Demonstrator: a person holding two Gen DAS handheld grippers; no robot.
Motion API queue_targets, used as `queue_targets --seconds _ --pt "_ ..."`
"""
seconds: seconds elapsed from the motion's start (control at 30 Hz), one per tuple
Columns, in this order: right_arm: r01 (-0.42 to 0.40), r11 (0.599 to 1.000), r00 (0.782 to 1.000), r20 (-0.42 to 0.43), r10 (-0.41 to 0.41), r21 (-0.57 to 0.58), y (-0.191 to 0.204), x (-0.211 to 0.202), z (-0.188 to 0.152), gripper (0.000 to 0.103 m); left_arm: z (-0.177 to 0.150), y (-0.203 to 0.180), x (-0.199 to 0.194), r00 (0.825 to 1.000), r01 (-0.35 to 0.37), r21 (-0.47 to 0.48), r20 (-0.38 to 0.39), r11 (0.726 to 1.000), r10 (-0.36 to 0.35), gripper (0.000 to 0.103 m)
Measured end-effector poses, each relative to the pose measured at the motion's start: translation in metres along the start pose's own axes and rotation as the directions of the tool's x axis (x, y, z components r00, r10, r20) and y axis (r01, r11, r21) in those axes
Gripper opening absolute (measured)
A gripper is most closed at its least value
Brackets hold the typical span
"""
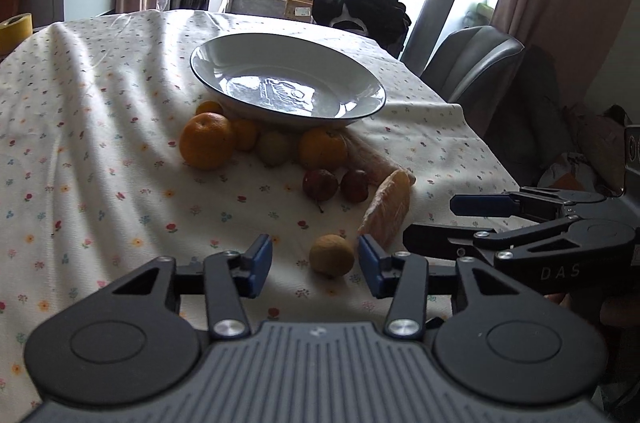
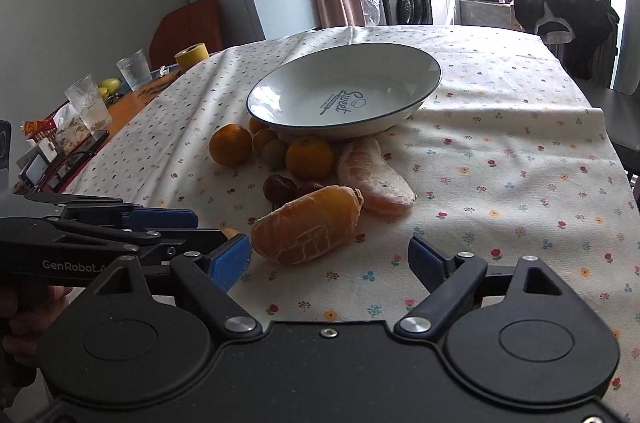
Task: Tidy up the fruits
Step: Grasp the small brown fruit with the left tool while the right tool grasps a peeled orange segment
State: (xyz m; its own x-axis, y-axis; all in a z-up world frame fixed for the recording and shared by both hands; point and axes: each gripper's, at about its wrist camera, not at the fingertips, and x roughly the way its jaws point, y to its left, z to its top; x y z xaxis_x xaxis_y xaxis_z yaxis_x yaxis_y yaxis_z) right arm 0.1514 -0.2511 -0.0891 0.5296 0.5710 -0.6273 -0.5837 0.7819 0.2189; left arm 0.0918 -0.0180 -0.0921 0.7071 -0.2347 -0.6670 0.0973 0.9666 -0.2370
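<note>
Fruit lies on a wrinkled floral cotton tablecloth [image 1: 100, 127] before a glossy white dark-rimmed ceramic dish [image 2: 304, 85]. Left to right: round dimpled oranges [image 1: 206, 141], small dark red fruits [image 1: 320, 184], pithy peeled citrus segments [image 2: 308, 229]. The left gripper [image 1: 316, 265], released, flanks a small tan round fruit [image 1: 332, 255]. The right gripper [image 2: 328, 259] gapes, holding nothing.

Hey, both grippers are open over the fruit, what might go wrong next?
The peeled segment looks soft, so the right hand-held gripper may crush it. The two hand-held grippers sit close together and might collide as the left hand-held gripper closes on the small fruit. Nudged oranges could roll.
</note>
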Motion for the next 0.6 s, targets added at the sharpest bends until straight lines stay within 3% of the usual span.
queue_targets --seconds 0.13,0.23,0.6 --pt "-0.007 1.000 1.000 -0.017 0.007 0.000 -0.001 0.004 -0.002 0.085 -0.003 -0.001 0.008 0.998 0.057 -0.020 -0.024 0.998 -0.058 0.024" --pt "-0.012 1.000 1.000 -0.020 0.012 -0.004 0.000 0.007 -0.002 0.085 -0.003 -0.007 0.006 1.000 0.023 0.015 -0.013 1.000 -0.022 0.023" --pt "-0.036 0.999 0.999 -0.039 0.035 -0.021 0.010 0.024 0.003 0.084 0.000 0.021 -0.011 0.998 -0.063 -0.035 0.016 0.997 0.063 0.023"
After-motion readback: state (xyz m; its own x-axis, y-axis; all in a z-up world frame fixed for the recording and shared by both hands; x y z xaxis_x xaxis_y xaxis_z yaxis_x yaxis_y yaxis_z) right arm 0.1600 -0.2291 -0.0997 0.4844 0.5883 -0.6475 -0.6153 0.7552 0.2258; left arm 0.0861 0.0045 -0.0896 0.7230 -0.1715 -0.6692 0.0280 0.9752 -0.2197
